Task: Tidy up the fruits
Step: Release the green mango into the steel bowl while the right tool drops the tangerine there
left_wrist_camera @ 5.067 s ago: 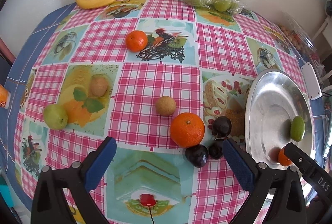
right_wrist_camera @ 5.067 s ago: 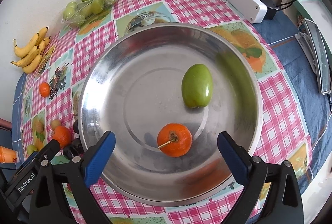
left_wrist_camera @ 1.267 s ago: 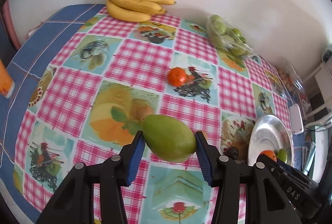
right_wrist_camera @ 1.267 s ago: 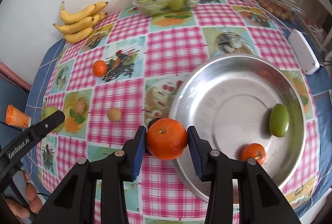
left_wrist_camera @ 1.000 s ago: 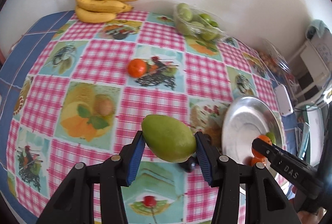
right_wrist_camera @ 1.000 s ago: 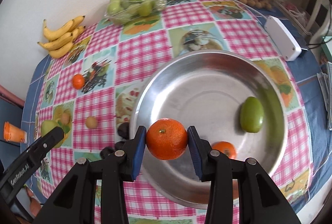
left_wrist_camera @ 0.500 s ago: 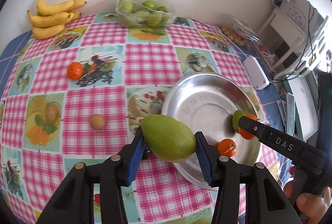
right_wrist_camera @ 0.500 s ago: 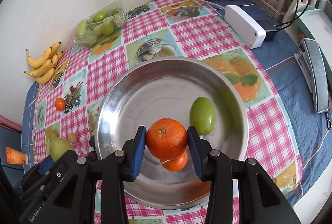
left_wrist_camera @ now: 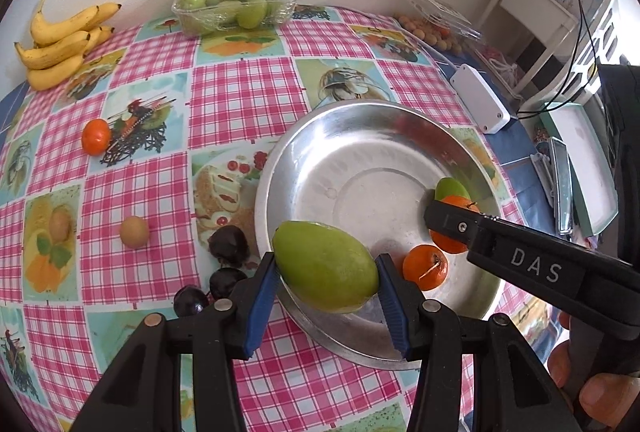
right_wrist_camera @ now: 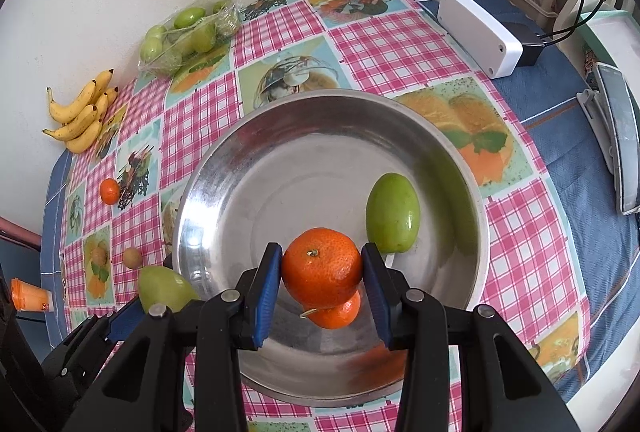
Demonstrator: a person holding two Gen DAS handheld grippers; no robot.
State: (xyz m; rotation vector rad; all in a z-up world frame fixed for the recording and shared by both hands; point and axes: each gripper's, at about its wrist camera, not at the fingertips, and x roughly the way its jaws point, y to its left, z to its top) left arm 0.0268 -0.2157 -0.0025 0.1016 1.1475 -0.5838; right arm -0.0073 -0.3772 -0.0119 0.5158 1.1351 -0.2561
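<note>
Left gripper [left_wrist_camera: 326,278] clamps a green fruit [left_wrist_camera: 326,266] over the bowl's near rim [left_wrist_camera: 344,346]; right gripper [right_wrist_camera: 322,278] clamps an orange [right_wrist_camera: 322,266] above the bowl, probably for release.

The cloth [left_wrist_camera: 244,99] on the worktop is pink-and-white check broken by pale blue picture squares. The bowl [right_wrist_camera: 256,167] is shiny silver. In it lie an orange tangerine [left_wrist_camera: 425,267] and a green fruit [right_wrist_camera: 393,212]. Yellow bananas [left_wrist_camera: 60,45] carry dark tips. The fingers [left_wrist_camera: 262,286] are blue on black.
</note>
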